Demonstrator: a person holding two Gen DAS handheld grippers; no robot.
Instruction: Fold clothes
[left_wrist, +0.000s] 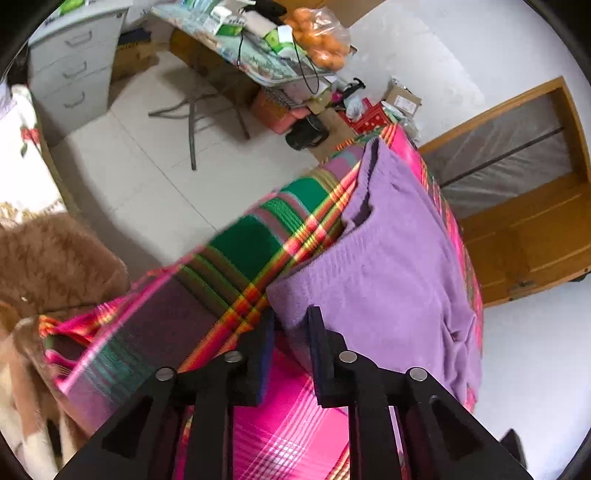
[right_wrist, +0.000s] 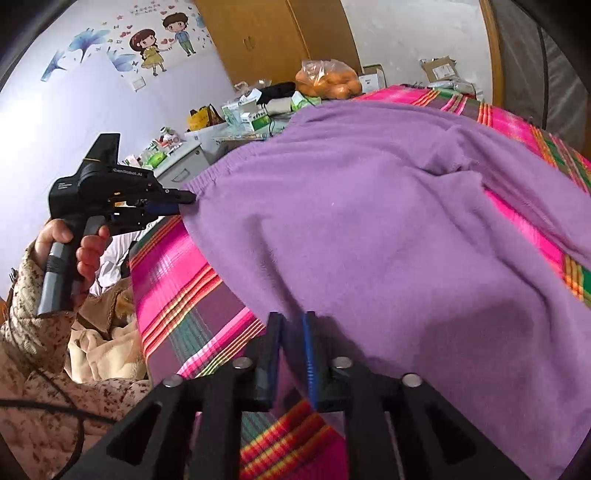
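A purple fleece garment (left_wrist: 391, 258) (right_wrist: 369, 229) lies spread on a table under a pink, green and purple plaid cloth (left_wrist: 258, 247) (right_wrist: 173, 280). Its elastic waistband runs along the near left edge. In the left wrist view, my left gripper (left_wrist: 291, 332) sits at the garment's near corner. Its jaws stand a little apart, with the purple edge and some plaid cloth showing in the gap. The right wrist view shows that left gripper (right_wrist: 181, 203) from the side, tips at the waistband corner. My right gripper (right_wrist: 291, 332) is at the other near corner, jaws slightly apart over purple fabric.
A hand (right_wrist: 74, 243) in a speckled sleeve holds the left gripper's handle. A cluttered folding table with a bag of oranges (left_wrist: 321, 40) stands behind, beside a white drawer cabinet (left_wrist: 74, 70). A brown fluffy blanket (left_wrist: 48, 258) lies left and a wooden cabinet (left_wrist: 517, 229) stands right.
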